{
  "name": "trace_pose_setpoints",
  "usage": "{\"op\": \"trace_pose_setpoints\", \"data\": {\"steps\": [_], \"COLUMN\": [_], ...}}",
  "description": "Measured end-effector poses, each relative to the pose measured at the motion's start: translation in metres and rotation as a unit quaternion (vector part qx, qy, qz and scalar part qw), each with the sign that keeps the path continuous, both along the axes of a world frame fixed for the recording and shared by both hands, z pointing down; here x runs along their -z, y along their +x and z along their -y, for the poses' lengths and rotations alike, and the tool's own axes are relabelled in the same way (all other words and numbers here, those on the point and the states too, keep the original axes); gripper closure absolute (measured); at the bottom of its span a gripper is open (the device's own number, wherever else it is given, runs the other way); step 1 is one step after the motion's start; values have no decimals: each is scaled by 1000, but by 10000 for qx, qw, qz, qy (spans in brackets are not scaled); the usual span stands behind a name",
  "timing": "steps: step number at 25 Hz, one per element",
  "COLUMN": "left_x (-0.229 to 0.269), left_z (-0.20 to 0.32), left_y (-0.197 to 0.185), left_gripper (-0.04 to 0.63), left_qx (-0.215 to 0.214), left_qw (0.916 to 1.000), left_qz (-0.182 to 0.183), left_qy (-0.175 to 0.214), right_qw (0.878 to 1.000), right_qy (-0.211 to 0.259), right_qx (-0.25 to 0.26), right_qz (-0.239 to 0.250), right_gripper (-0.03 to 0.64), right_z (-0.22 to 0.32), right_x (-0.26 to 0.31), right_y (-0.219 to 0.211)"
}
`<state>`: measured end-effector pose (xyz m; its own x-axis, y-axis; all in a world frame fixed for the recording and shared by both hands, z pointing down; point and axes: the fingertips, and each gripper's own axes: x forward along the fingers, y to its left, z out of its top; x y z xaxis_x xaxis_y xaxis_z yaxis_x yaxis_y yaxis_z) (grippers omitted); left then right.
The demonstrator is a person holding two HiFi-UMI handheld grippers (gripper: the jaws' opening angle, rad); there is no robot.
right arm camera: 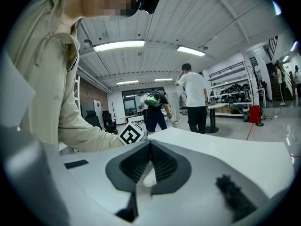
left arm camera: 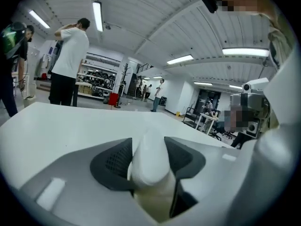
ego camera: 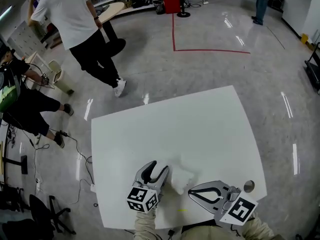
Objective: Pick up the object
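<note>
The object (ego camera: 182,178) is a small, lumpy white thing on the white table (ego camera: 200,129), near the front edge. My left gripper (ego camera: 156,170) is at its left side. In the left gripper view the white object (left arm camera: 149,155) stands between the two dark pads (left arm camera: 113,161) and touches both of them. My right gripper (ego camera: 191,193) lies just right of the object with its tips pointing at it. Its jaws are shut with nothing in them, as the right gripper view shows at the right gripper (right arm camera: 150,146).
A small round grey disc (ego camera: 248,186) sits on the table by the right gripper. A person in a white shirt (ego camera: 75,19) walks beyond the table's far left. Another person (ego camera: 22,104) crouches at the left. Cables (ego camera: 75,154) trail on the floor beside the table.
</note>
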<state>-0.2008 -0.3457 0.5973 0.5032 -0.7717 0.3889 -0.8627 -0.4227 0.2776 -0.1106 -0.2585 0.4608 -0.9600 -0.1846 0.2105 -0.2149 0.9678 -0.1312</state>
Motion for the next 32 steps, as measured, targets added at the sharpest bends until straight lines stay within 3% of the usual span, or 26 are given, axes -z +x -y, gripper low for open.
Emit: {"op": "trace_pose_setpoints", "data": {"steps": [11,15,23,32], "left_x": [12,32,103,170], "left_z": [-4,-8,-29,-103], "left_y": [10,13,8,23], "left_gripper": [390,390,388,387], "left_qx": [-176,-146,-119,-333], "left_qw": [9980,9980,9913,9779], "left_qz": [566,494,657,825], "left_qy": [210,370,1131,1892], "right_qw": [10000,10000,9988,9947], "right_qy": [1,83,472,1004], "right_qx": [-14,-15,-53,-170], "right_qz": [36,53,83,103], "right_gripper": [614,614,614,614], "right_z": [6,7,-4,-57], "right_x": [3,9,38,77], "right_y": [3,6,7,12]}}
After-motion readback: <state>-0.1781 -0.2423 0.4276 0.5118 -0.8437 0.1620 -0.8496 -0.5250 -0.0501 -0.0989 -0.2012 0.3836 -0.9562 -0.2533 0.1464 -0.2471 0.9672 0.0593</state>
